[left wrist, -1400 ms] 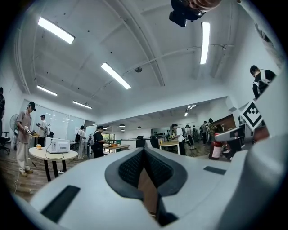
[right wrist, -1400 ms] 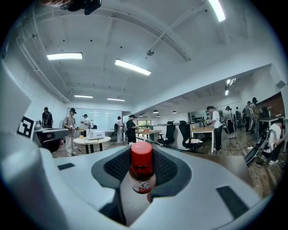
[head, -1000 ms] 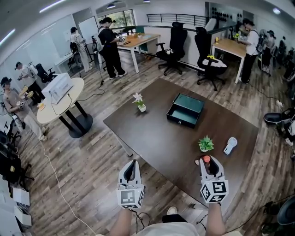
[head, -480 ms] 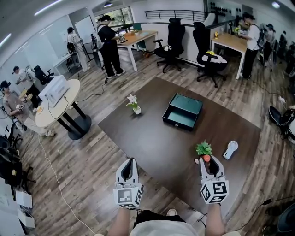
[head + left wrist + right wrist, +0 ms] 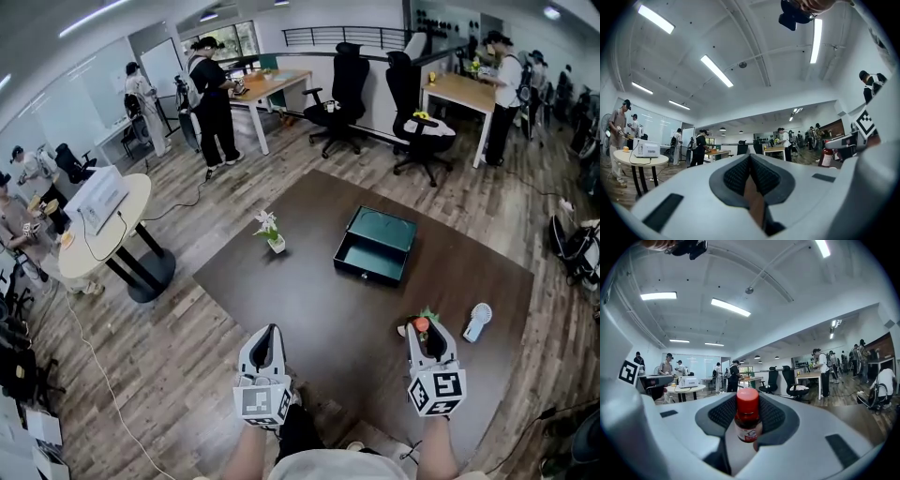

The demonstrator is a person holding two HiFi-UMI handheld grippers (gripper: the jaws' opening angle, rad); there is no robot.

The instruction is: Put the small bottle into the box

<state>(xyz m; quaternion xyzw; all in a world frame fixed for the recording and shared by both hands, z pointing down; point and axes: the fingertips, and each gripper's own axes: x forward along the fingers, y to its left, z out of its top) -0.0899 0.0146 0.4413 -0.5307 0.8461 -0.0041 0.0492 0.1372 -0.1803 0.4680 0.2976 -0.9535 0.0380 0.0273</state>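
The right hand-held gripper [image 5: 424, 334] is clamped on the one bottle [image 5: 748, 420], which stands upright with its red cap up, over the near side of the tabletop [image 5: 309, 291]. The left hand-held gripper [image 5: 265, 352] has its jaws together on nothing. The one box [image 5: 380, 246] lies open ahead and a little left of the bottle, well apart, nearer the right hand-held gripper than the left. Also there are a flower [image 5: 270, 230], a green plant [image 5: 429, 314] and one fan [image 5: 478, 322].
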